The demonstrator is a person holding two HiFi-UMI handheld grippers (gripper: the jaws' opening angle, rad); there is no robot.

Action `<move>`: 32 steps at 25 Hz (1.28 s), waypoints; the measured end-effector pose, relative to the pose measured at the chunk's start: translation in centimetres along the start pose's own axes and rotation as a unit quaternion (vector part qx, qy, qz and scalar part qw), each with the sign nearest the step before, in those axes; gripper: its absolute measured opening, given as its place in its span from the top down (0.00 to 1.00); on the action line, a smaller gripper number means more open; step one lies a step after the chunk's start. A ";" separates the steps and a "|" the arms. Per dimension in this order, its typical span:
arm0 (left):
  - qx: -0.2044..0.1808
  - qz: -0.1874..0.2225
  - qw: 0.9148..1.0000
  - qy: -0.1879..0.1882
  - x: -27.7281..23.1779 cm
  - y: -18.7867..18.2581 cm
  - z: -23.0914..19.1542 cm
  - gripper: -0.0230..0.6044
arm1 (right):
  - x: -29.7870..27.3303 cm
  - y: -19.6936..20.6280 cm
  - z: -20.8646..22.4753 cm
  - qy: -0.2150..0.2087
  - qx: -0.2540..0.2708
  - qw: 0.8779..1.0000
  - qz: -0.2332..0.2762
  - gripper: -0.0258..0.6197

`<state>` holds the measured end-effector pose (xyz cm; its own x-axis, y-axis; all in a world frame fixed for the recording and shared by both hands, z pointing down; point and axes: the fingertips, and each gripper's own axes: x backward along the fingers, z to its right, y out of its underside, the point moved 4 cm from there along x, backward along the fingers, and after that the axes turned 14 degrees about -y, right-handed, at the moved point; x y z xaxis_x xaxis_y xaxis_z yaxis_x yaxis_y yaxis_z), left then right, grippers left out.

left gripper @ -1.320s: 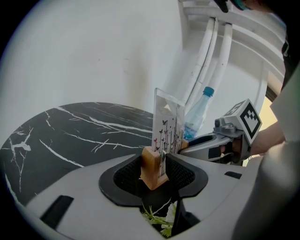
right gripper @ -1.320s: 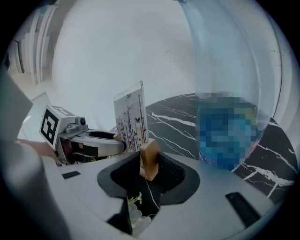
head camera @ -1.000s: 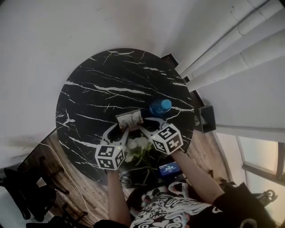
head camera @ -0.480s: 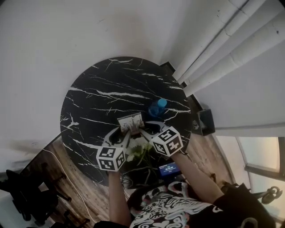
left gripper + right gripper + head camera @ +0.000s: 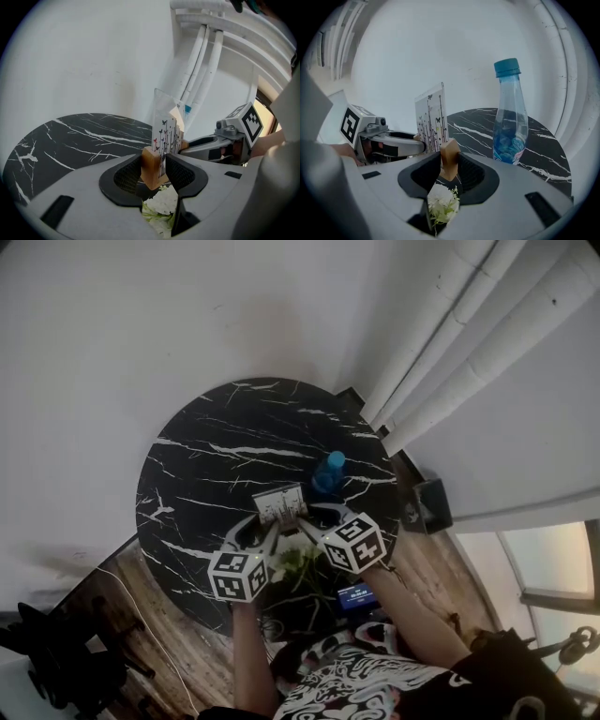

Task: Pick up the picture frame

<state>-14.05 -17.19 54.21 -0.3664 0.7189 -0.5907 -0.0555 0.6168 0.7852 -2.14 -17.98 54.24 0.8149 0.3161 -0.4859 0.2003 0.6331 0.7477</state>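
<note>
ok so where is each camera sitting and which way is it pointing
Head view: on the person's head, looking steeply down at the marble table; the person's arms, left gripper and right gripper show.
Left gripper view: rides the left gripper, looking along its jaws, shut on the picture frame; the right gripper shows beyond.
Right gripper view: rides the right gripper, facing back toward the left gripper, jaws shut on the frame's other wooden foot; bottle at right.
Shared: both gripper views show the frame and the opposite gripper.

picture frame (image 5: 279, 505) | shifted nearer bottle (image 5: 328, 474) | left claw (image 5: 157, 171), right claw (image 5: 449, 164) | moved with it
</note>
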 end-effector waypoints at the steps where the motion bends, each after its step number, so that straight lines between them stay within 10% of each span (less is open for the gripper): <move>1: 0.003 -0.001 1.000 0.001 0.1 0.0 0.1 0.69 | 0.2 0.0 -0.1 0.002 -0.001 1.000 0.001 0.78; 32: -0.002 0.016 1.000 0.007 4.6 -0.1 2.9 0.69 | 4.1 0.3 -4.1 0.016 0.033 0.999 0.021 0.79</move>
<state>-13.02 -13.00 50.81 -0.3817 0.7330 -0.5631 -0.0476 0.5928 0.8040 -0.96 -13.58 50.59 0.8054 0.3648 -0.4671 0.2031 0.5705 0.7958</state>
